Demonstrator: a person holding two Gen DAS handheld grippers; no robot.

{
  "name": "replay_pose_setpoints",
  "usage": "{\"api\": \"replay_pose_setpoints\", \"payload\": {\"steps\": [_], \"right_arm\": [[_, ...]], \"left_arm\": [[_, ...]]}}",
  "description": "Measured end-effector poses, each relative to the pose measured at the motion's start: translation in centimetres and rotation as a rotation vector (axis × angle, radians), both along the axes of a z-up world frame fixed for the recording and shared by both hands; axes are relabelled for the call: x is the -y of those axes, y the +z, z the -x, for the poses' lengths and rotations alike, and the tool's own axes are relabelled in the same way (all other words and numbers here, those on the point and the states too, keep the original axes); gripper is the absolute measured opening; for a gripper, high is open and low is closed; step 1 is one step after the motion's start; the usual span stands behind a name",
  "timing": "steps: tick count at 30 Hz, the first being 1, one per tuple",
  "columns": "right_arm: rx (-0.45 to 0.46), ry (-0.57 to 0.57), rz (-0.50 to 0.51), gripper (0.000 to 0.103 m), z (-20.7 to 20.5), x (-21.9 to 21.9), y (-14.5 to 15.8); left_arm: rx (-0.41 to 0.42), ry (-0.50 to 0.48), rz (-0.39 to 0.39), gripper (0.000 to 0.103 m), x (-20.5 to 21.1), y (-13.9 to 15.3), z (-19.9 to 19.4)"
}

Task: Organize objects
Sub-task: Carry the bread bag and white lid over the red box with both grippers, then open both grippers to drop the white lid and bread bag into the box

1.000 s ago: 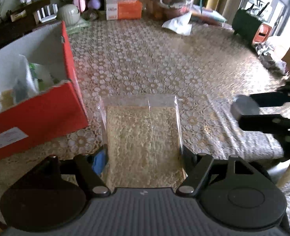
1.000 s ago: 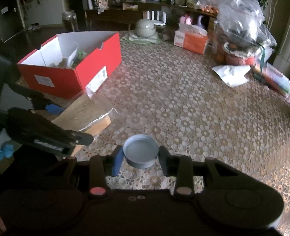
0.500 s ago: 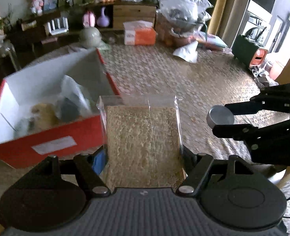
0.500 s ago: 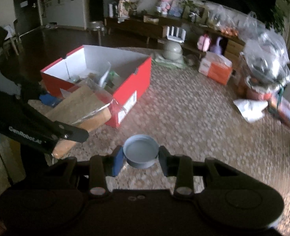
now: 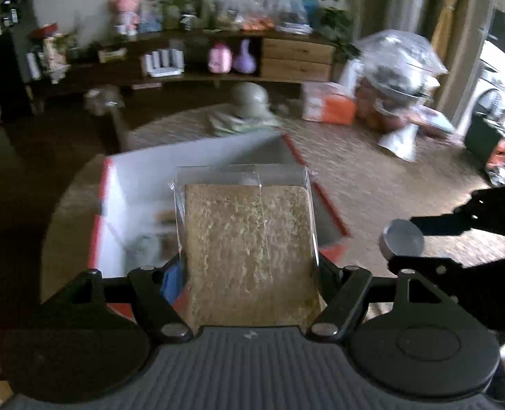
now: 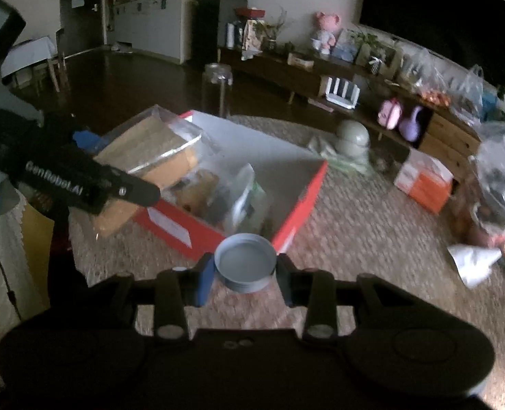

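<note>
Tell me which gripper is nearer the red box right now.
Left. The left gripper holds the bagged brown block over the red box's near corner. The right gripper, jaws shut on the gray lid, sits short of the box's front edge.

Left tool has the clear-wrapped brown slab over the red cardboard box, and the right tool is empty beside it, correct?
Not quite. The right tool is not empty: it is shut on a round grey lid, as the right wrist view shows. The rest holds: the left tool has the clear-wrapped brown slab over the red cardboard box.
</note>
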State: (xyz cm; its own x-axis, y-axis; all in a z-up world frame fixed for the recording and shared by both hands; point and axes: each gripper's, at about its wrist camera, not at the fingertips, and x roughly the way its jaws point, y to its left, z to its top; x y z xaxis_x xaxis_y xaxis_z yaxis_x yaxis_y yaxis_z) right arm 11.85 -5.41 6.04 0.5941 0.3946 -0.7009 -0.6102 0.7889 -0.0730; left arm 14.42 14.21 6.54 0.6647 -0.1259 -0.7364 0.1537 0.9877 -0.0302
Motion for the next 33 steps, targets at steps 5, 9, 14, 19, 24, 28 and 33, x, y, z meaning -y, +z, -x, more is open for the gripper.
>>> {"api": "replay_pose_setpoints", "payload": {"steps": [5, 9, 14, 19, 24, 28, 33], "right_arm": [[0.007, 0.000, 0.010, 0.038, -2.7, -3.5, -0.6], [0.004, -0.009, 0.031, 0.038, -4.7, -5.9, -1.7], [-0.011, -0.032, 0.071, 0.038, -7.4, -8.5, -3.7], [-0.049, -0.042, 0.061, 0.038, -9.6, -10.3, -5.1], [-0.065, -0.037, 0.084, 0.038, -10.5, -11.4, -6.6], [-0.090, -0.050, 0.095, 0.038, -11.1, -11.5, -7.7], [-0.125, -0.084, 0.098, 0.040, -11.7, -11.4, -8.6]], "left_arm": [[0.018, 0.065, -0.053, 0.074, -2.7, -0.4, -3.2], [-0.004, 0.088, -0.075, 0.074, -3.7, -1.8, -6.0], [-0.062, 0.105, -0.127, 0.074, -4.3, -4.5, -9.3], [-0.112, 0.109, -0.186, 0.074, -4.0, -6.9, -11.4], [-0.157, 0.105, -0.196, 0.074, -4.3, -8.7, -12.4], [-0.176, 0.120, -0.182, 0.074, -4.8, -9.5, -12.9], [-0.214, 0.141, -0.150, 0.075, -5.2, -10.6, -13.3]]}}
